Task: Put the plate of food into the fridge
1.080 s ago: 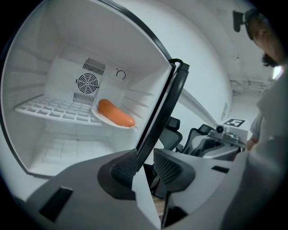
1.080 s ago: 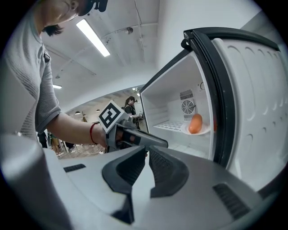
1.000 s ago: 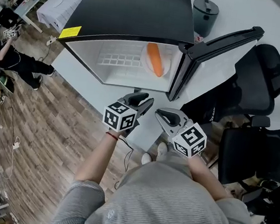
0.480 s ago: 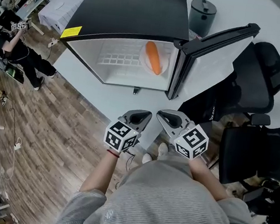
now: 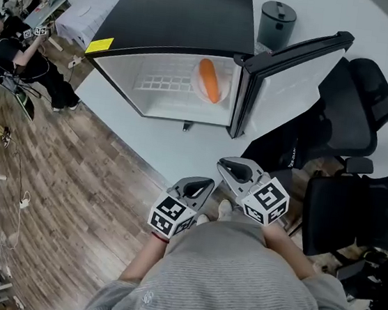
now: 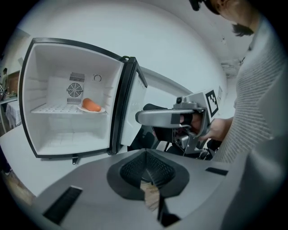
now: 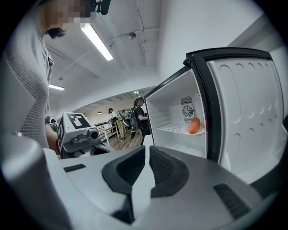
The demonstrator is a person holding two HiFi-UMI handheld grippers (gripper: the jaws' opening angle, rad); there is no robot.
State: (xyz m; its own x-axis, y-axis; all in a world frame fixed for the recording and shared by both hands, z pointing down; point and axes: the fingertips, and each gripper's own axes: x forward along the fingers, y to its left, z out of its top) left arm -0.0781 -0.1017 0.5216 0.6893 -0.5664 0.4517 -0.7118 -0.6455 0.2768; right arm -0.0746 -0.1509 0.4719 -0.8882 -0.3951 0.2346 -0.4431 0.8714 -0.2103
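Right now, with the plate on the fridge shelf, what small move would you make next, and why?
Probably nudge the door closed with the right hand-held gripper. The plate already sits on the shelf, the door stands wide open, and the left hand-held gripper, like the right, is shut and empty, clear of the fridge.

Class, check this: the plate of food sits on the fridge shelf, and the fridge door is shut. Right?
No: the fridge door stands open, as the head view shows. The plate of food does sit on the fridge shelf.
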